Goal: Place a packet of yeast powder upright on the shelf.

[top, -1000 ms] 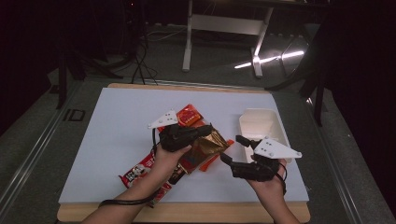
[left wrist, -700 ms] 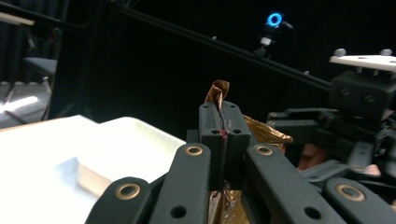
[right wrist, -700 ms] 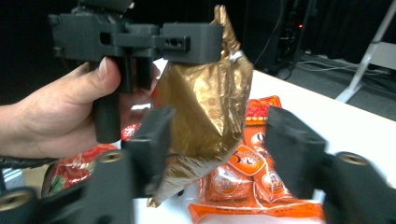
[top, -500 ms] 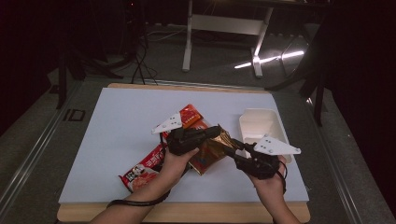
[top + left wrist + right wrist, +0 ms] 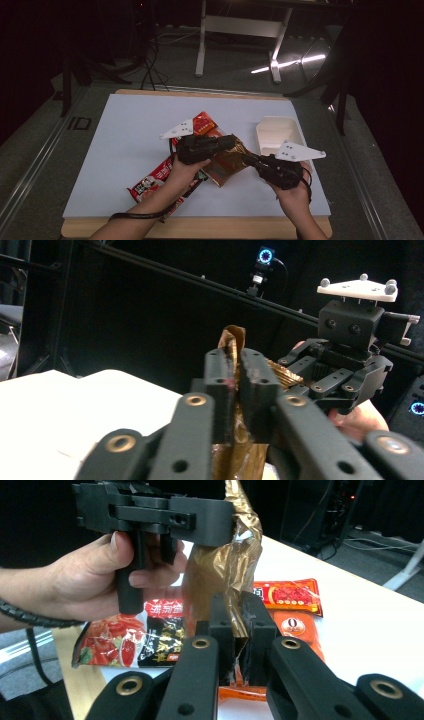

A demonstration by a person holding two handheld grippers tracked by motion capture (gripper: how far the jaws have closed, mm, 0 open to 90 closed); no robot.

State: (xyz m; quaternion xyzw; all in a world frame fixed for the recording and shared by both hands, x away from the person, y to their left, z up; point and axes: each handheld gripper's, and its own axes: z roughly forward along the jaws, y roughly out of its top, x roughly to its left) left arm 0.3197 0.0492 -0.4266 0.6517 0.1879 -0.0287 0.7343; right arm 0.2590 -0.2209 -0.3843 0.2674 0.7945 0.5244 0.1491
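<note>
Nearest the table's front edge, the right gripper (image 5: pixel 248 159) sits in the person's hand with its black jaws pinched onto one edge of the crinkly gold foil pouch (image 5: pixel 227 161). In the right gripper view you can see the foil squeezed flat between the two pads, and those jaws have only just been closing, so that grip is fresh.

The left gripper (image 5: pixel 232 143) has the other end of the same pouch. In the left gripper view the foil sticks up between its nearly closed jaws, which have just eased apart a touch but are pressing on it all the same. So the pouch is off the table, held between both tools, roughly over the middle of the pale blue table mat (image 5: pixel 125 130).

Under the left forearm there's a red and black printed snack bag (image 5: pixel 155 180) lying flat on the mat. A bit further back, just behind the left gripper, lie an orange-red flat sachet (image 5: pixel 295 625) and a red sachet with a yellow border (image 5: pixel 204 121) touching it. Off to the right, behind the right gripper, sits a white rectangular plastic tray (image 5: pixel 275 131).
</note>
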